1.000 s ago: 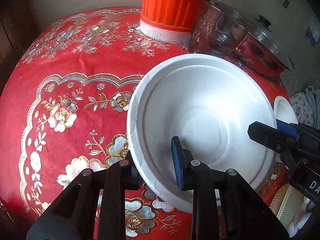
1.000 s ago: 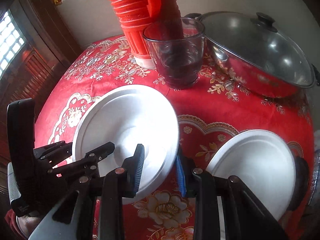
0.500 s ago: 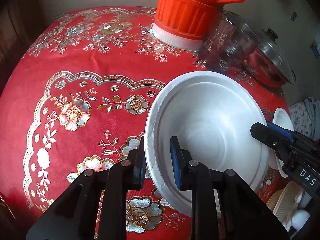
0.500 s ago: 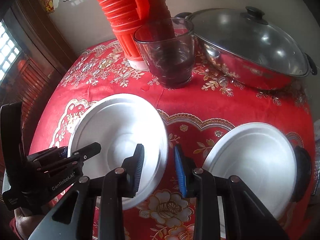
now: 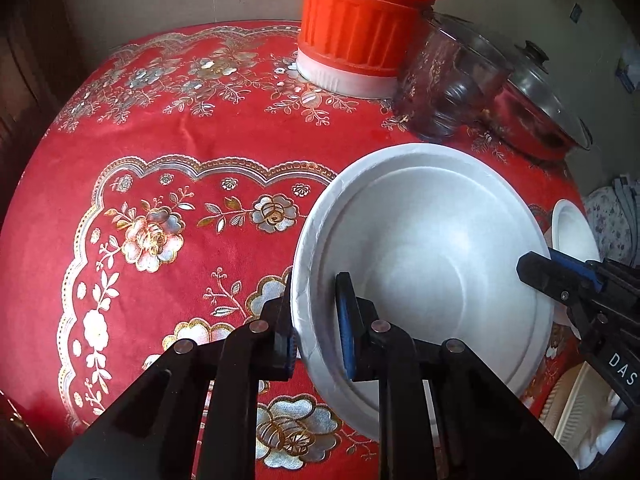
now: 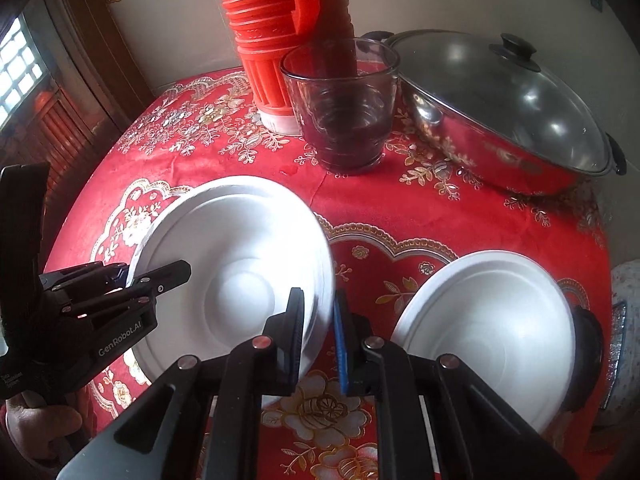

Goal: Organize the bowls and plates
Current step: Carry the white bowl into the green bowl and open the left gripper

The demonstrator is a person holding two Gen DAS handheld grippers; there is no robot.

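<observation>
A white foam plate [image 5: 424, 264] is tilted above the red tablecloth; it also shows in the right wrist view [image 6: 236, 276]. My left gripper [image 5: 316, 320] is shut on its left rim, one finger outside and one inside. My right gripper [image 6: 318, 336] straddles the opposite rim, its jaws narrowed around it, and it shows in the left wrist view [image 5: 560, 280]. A second white plate [image 6: 488, 340] lies on the table at the right, seen as a sliver in the left wrist view [image 5: 572, 228].
An orange thermos jug [image 5: 360, 28], a glass tumbler [image 6: 344, 108] and a lidded steel pot [image 6: 504, 116] stand at the back of the round table [image 5: 180, 128]. The table edge drops off at the left and front.
My left gripper closed on the plate's rim and the plate moved right and back. My right gripper's jaws came around the plate's other rim.
</observation>
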